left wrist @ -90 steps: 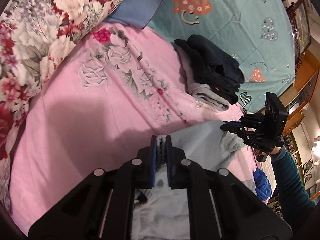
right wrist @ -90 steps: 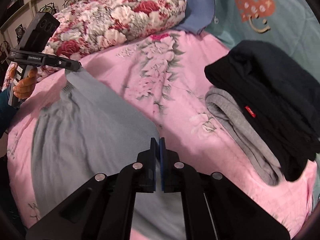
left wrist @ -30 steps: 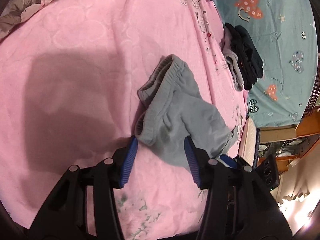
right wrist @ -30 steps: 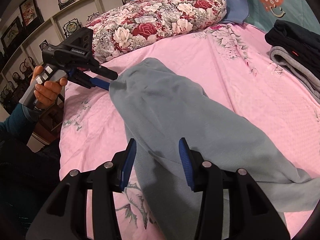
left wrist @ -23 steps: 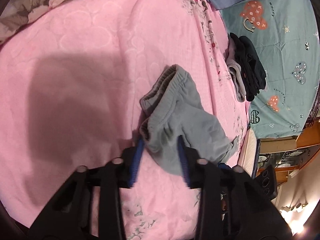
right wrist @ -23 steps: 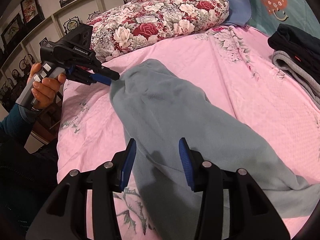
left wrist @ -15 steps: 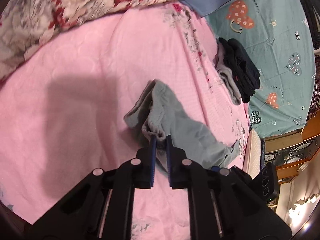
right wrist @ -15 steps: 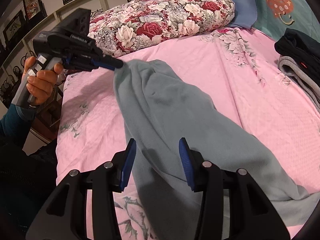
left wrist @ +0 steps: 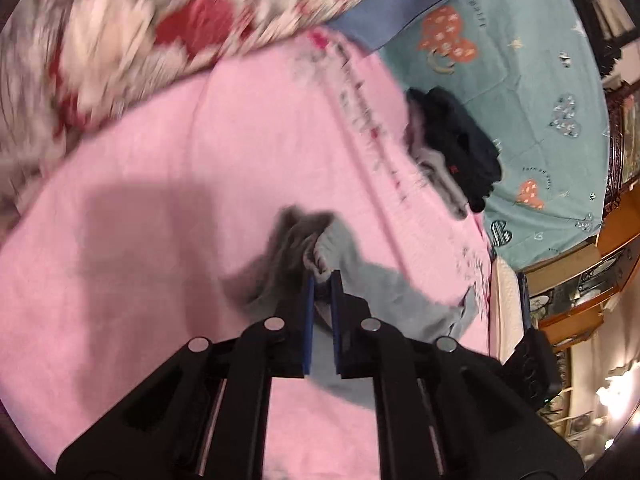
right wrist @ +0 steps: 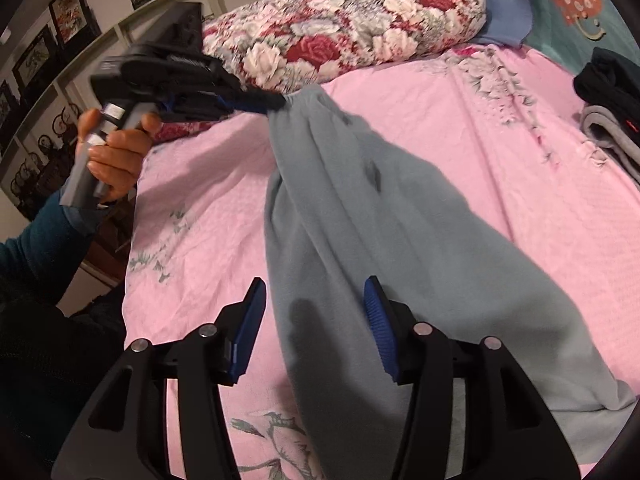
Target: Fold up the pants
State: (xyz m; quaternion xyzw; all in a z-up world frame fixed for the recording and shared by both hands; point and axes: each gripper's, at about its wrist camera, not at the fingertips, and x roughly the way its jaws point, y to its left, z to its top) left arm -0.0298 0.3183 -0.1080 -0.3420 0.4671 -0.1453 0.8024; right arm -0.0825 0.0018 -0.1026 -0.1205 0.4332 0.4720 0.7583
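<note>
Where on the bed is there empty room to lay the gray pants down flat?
The widest bare stretch of pink sheet lies between the gray pants and the folded clothes stack, below the flowered pillow. A narrower strip runs beside the pants toward the left claw. It is crowded by the stack and along the pillow.

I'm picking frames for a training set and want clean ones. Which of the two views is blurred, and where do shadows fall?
Left wrist view: motion blur smears the floral pillow and the grey pants at the left hand-held gripper; a broad shadow lies on the pink sheet. Right wrist view: mostly sharp, only the left hand-held gripper slightly smeared; a small shadow sits on the pants between the open right hand-held gripper's fingers.
</note>
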